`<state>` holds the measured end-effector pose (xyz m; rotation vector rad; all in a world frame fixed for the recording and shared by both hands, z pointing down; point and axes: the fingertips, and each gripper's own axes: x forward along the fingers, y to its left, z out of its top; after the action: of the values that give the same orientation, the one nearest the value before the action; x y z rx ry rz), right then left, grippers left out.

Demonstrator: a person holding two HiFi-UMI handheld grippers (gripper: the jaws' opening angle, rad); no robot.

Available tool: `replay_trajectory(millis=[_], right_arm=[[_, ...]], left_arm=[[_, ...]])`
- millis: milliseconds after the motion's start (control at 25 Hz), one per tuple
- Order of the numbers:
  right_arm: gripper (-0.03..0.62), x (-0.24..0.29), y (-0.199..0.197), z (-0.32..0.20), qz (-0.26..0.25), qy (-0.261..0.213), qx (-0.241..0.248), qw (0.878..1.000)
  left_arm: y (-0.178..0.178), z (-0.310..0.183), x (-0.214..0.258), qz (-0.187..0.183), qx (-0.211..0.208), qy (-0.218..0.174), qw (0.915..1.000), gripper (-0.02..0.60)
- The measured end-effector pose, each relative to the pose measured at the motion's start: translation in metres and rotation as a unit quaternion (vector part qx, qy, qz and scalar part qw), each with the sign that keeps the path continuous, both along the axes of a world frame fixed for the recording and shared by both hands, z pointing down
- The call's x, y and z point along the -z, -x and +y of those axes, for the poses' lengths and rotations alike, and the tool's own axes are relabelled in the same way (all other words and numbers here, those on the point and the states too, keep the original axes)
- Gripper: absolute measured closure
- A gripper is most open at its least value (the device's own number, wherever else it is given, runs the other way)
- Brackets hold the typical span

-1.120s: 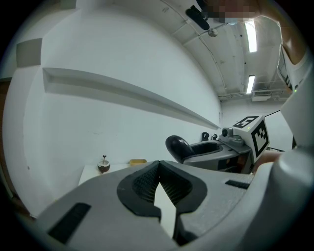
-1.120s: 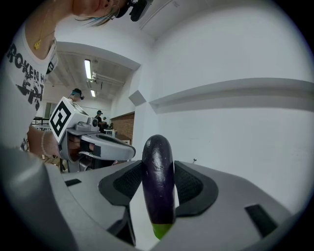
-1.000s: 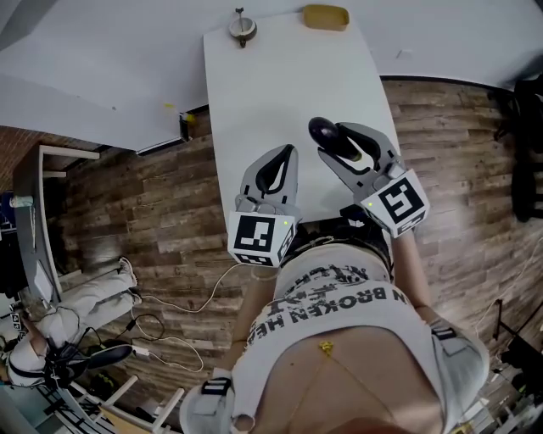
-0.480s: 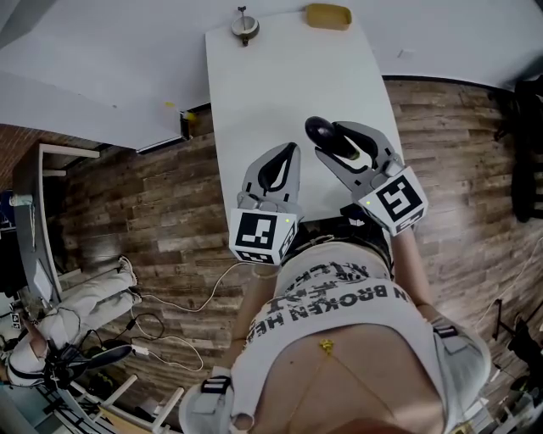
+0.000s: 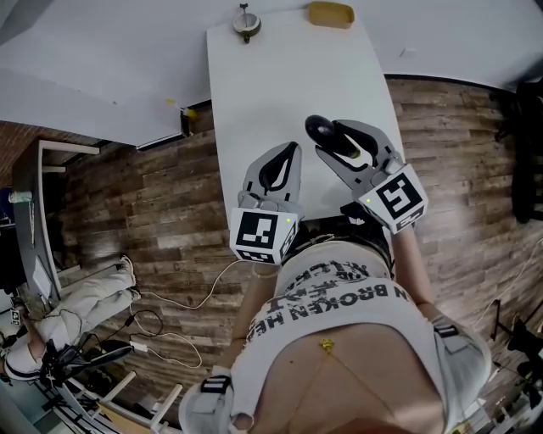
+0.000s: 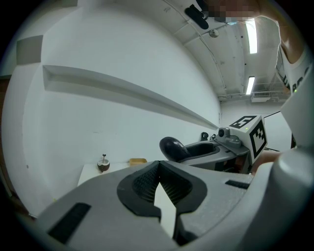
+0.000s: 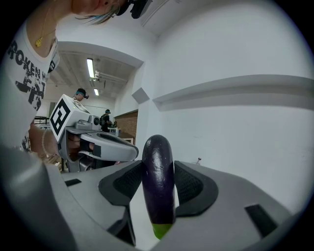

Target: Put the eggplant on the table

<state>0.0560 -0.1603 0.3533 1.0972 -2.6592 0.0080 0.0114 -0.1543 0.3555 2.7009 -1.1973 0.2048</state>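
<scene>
Well, nearest to me my left claw [image 6: 158, 169] is clenched on nothing, its tips meeting, and it hangs idle over the near end of the tabletop [image 5: 271, 76]. Just beside it my right claw [image 5: 333, 140] grasps the eggplant [image 7: 158, 181]. The ribbed pads press on both sides of its dark purple body, the green stem end lies back toward me, and the rounded tip pokes out past the jaws. From the head view the eggplant sits over the white surface, near its right edge. It looks to me as if it is carried above the tabletop, not resting on it, though I cannot be sure of the gap.

So I judge the pick-up and the carry done, and the placing itself not yet. What is left is to bring the eggplant down onto the bare surface, let the pads go and draw back. Beyond it the tabletop runs clear to its far end, where a small round object [image 5: 243, 25] and a yellow dish [image 5: 328, 14] stand well apart from my claws.
</scene>
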Motion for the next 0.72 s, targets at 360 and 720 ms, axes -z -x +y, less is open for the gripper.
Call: replay_trajectory(millis=[360, 720], right_arm=[[0.390, -0.018, 0.008, -0.003, 0.026, 0.021, 0.020, 0.999], [0.390, -0.053, 0.027, -0.005, 0.065, 0.054, 0.058, 0.995]], left_arm=[[0.012, 0.000, -0.009, -0.003, 0.021, 0.012, 0.9997, 0.577], [0.027, 0.005, -0.018, -0.007, 0.045, 0.025, 0.9987, 0.577]])
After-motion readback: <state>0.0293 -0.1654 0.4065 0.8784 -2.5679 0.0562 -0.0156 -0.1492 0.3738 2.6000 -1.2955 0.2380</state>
